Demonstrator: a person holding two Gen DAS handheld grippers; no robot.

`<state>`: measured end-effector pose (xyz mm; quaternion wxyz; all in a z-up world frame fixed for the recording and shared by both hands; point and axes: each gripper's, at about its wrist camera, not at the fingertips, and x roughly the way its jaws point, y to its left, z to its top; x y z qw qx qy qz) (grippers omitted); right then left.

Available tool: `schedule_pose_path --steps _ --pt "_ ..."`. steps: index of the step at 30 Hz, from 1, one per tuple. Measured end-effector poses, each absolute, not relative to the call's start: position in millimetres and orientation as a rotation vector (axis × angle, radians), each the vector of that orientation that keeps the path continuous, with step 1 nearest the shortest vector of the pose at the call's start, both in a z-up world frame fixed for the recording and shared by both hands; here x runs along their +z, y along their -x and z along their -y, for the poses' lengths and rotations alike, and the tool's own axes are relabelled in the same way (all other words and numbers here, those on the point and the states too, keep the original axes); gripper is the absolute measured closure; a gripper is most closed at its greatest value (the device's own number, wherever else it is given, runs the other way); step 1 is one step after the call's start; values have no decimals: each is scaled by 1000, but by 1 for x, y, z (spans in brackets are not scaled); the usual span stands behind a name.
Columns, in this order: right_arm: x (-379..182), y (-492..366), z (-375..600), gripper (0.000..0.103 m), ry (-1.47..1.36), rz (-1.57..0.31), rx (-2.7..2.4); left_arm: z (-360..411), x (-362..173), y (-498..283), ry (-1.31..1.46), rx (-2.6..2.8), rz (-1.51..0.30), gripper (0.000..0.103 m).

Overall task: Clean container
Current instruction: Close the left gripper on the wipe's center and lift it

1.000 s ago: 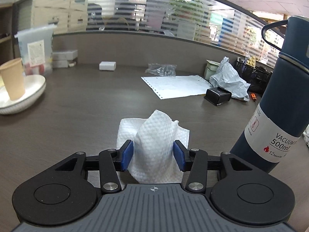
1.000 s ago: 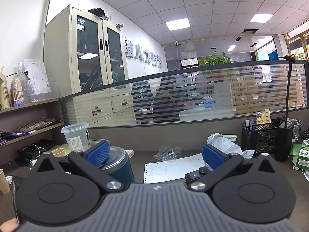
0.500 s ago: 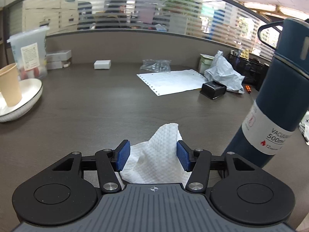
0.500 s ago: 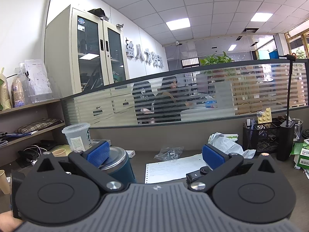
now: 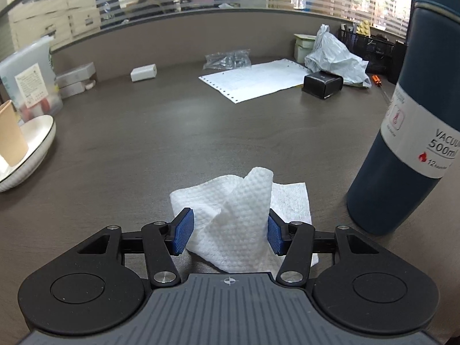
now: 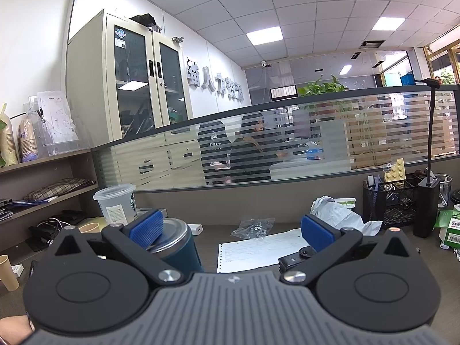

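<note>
Paper towel first: we see the white embossed paper towel [image 5: 241,215] lying crumpled on the dark wood-grain desk [image 5: 178,132], with a raised fold standing between the blue pads of our left gripper [image 5: 229,231]. That gripper's fingers are spread; the right pad touches the fold, while the left pad sits just beside the sheet, so we see no firm pinch. To the right of the towel, near but apart from it, stands the tall dark blue vacuum flask [image 5: 402,149] with a white label band, upright on the desk.

From the right wrist camera we see our right gripper [image 6: 231,230] held wide apart, clasping nothing. The flask's steel-rimmed top [image 6: 172,241] shows just behind its left blue pad; we cannot tell whether they touch. Farther off lie a white perforated printout sheet [image 5: 256,79] and a small black box [image 5: 323,84], and at far left a white shallow bowl [image 5: 34,155] holds a tan paper cup [image 5: 11,135].
</note>
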<state>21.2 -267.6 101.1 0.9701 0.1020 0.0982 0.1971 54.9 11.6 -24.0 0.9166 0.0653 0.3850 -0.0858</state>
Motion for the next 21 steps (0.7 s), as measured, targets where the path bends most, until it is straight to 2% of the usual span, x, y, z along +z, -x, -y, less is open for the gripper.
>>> schedule_pose_path --steps 6,10,13,15,18,21 --pt "103 -20 267 0 -209 -199 401 -18 -25 -60 -110 -189 -816 38" --pt "103 -21 267 0 -211 -199 404 -23 -26 -60 -92 -217 -813 41" --pt "103 -21 267 0 -213 -198 406 -26 -25 -59 -80 -237 -804 61" --pt "102 -21 267 0 -215 -198 407 -27 -24 -59 -66 -250 -803 83" --pt "102 -20 266 0 -214 -198 407 -28 -24 -58 -44 -265 -797 90" --pt "102 -19 266 0 -212 -198 408 -32 -24 -58 16 -284 -792 92"
